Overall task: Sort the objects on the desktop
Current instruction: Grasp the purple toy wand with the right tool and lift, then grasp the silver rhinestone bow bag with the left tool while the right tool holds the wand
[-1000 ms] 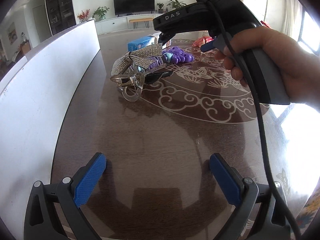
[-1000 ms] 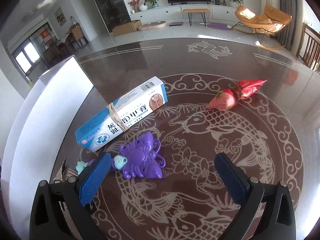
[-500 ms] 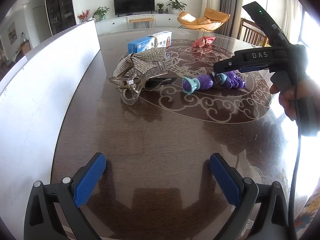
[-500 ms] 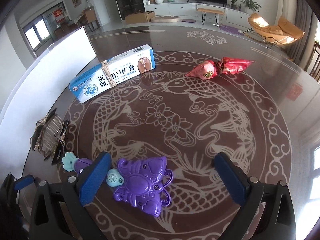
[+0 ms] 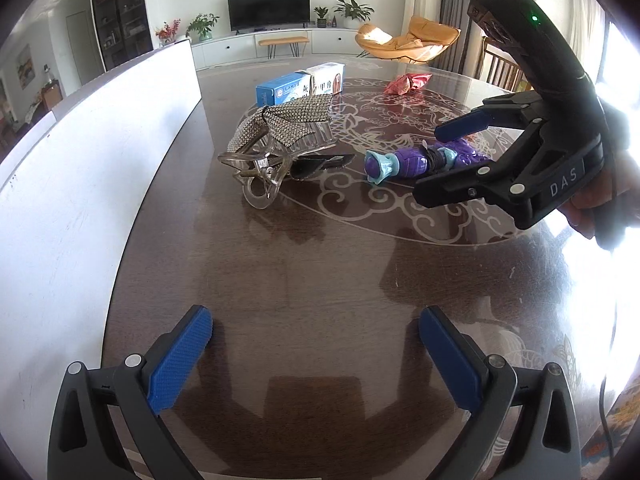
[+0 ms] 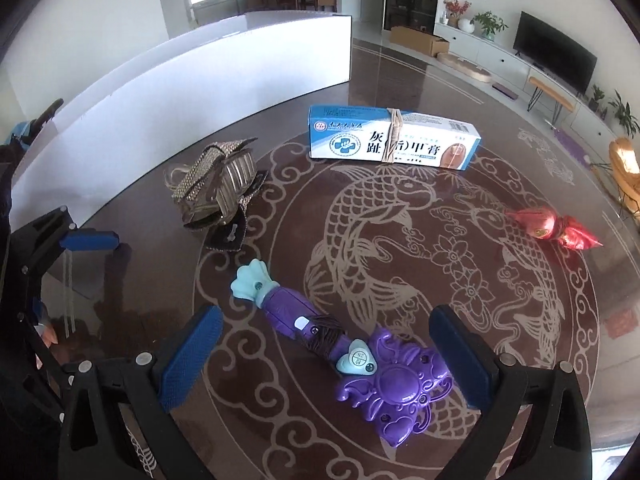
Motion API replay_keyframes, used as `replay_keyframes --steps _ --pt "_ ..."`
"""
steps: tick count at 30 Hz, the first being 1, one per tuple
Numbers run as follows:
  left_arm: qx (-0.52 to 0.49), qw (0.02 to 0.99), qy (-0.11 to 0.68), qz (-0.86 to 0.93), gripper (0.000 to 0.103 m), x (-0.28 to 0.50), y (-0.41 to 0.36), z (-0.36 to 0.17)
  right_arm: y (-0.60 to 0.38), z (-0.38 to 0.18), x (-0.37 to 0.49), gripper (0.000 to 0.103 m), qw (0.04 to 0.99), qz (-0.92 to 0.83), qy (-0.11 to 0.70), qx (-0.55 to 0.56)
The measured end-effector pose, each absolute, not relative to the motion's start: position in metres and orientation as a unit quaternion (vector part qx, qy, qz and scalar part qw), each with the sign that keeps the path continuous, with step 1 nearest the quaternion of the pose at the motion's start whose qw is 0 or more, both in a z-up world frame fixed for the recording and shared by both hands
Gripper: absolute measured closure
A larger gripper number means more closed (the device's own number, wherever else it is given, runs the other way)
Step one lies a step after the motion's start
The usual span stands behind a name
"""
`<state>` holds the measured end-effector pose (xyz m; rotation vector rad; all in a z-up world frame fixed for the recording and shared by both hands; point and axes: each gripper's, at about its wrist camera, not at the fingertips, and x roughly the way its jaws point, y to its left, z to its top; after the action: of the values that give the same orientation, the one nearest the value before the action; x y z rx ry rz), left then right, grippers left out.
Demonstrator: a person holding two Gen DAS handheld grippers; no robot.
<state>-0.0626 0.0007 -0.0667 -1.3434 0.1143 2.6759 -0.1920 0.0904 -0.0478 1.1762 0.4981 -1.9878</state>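
A purple toy wand (image 6: 400, 388) with a teal end lies on the dark table (image 6: 400, 240). My right gripper (image 6: 326, 360) is open, with one finger on each side of the wand's butterfly head. From the left wrist view, the right gripper (image 5: 444, 160) hovers low over the purple wand (image 5: 412, 160). A rhinestone hair clip (image 5: 280, 136) lies left of the wand. Behind them are a blue-and-white box (image 5: 300, 88) and a red wrapped candy (image 5: 406, 83). My left gripper (image 5: 314, 360) is open over bare table, holding nothing.
A tall white board (image 5: 100, 140) runs along the table's left side, close to the hair clip (image 6: 218, 188). The box (image 6: 394, 144) and candy (image 6: 548, 226) sit toward the far side. A hand (image 5: 600, 196) holds the right gripper. Chairs stand beyond the far edge.
The wand went from beside the box toward the table's middle. The right gripper swung round to the wand's right side and lowered over it. The left gripper stayed still.
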Motion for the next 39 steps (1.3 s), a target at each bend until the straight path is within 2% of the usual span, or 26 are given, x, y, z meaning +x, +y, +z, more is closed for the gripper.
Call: replay_keyframes --steps 5,9,15,19,25,30,32,33,36,39 --pt "-0.446 0.072 0.038 0.891 0.0 -0.063 0.001 -0.066 0.111 -0.052 -0.163 0.0 0.389 -0.755 0.161 0.502" --pt "-0.447 0.072 0.038 0.891 0.0 -0.06 0.001 -0.066 0.11 -0.06 -0.131 0.0 0.359 -0.769 0.227 0.478" --pt "-0.469 0.081 0.041 0.878 0.0 -0.065 -0.001 -0.065 0.117 -0.063 -0.134 0.0 0.339 -0.809 0.187 0.442" --pt "-0.473 0.089 -0.052 0.875 0.0 -0.088 -0.018 -0.052 0.124 -0.066 -0.13 0.0 0.342 -0.821 0.177 0.422" --pt "-0.452 0.034 -0.064 0.889 0.0 -0.148 -0.005 -0.032 0.121 -0.063 -0.134 0.0 0.342 -0.82 0.178 0.423" --pt "-0.485 -0.035 -0.058 0.872 0.0 -0.191 0.001 -0.054 0.12 -0.063 -0.135 0.0 0.342 -0.82 0.178 0.422" --pt "-0.477 -0.024 -0.058 0.876 0.009 -0.191 -0.002 -0.059 0.12 -0.064 -0.135 0.0 0.342 -0.82 0.178 0.423" --pt "-0.459 -0.018 -0.05 0.887 0.029 -0.186 -0.004 -0.056 0.12 -0.063 -0.135 0.0 0.342 -0.82 0.178 0.422" --pt "-0.437 0.023 -0.057 0.898 0.029 -0.168 -0.013 -0.05 0.117 -0.061 -0.137 0.0 0.342 -0.82 0.178 0.423" --pt "-0.427 0.054 -0.024 0.902 0.029 -0.139 -0.013 -0.043 0.117 -0.061 -0.137 0.0 0.342 -0.82 0.178 0.423"
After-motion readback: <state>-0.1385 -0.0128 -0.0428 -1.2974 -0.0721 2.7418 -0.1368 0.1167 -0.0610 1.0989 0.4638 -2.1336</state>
